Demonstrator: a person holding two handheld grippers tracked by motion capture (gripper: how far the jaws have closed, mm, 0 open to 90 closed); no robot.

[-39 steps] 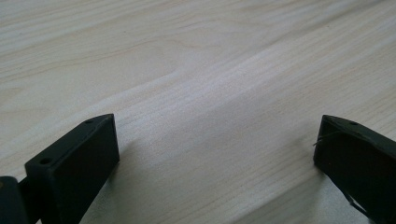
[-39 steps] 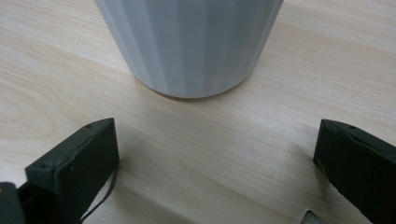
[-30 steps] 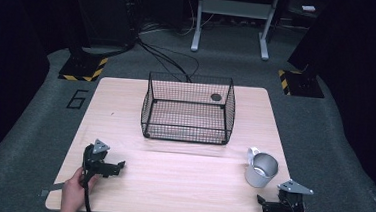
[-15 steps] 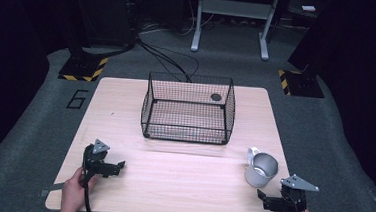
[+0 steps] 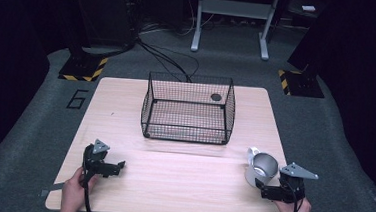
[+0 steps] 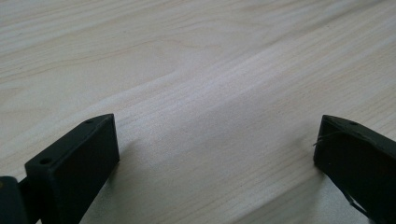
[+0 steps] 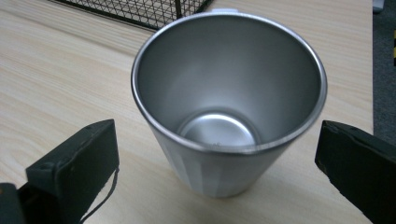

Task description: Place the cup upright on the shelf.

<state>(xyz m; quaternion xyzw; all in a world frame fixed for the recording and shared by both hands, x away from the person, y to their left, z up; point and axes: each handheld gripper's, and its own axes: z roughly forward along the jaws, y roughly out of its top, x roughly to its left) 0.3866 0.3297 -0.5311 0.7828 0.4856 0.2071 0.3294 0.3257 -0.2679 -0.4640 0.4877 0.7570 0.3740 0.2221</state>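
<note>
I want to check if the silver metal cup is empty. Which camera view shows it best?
The right gripper view: it looks down into the silver metal cup, showing a bare bottom, between the open right gripper. The high view shows the cup small, beside the black wire basket. The left gripper view shows the wooden table.

Cup (image 5: 262, 167) right of basket (image 5: 188, 108)
</note>
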